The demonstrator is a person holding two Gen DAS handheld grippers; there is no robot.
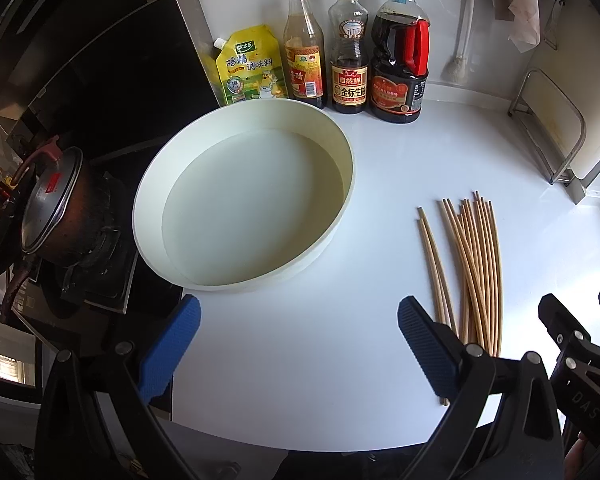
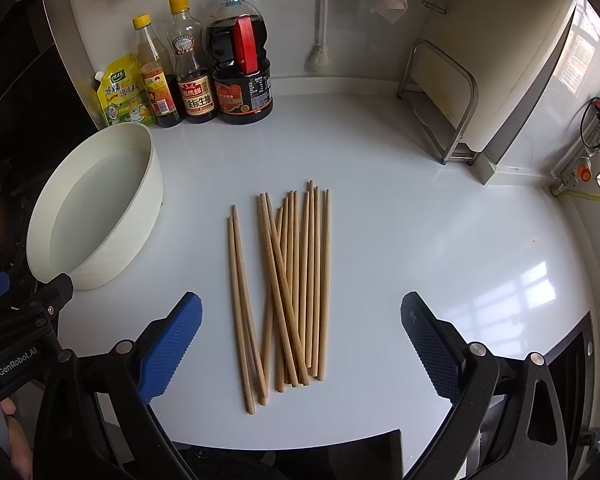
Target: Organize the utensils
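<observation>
Several wooden chopsticks (image 2: 288, 288) lie in a loose bundle on the white counter, straight ahead of my right gripper (image 2: 300, 344), which is open and holds nothing. In the left wrist view the same chopsticks (image 1: 476, 272) lie to the right of my left gripper (image 1: 298, 344), also open with nothing between its blue pads. A round cream basin (image 1: 244, 196) holding nothing stands just ahead of the left gripper; in the right wrist view the basin (image 2: 96, 204) sits at the left.
A yellow seasoning pouch (image 1: 250, 68) and three sauce bottles (image 1: 350, 48) line the back wall. A pot (image 1: 60, 208) sits on the stove at the left. A metal rack with a cutting board (image 2: 456, 96) stands at the back right.
</observation>
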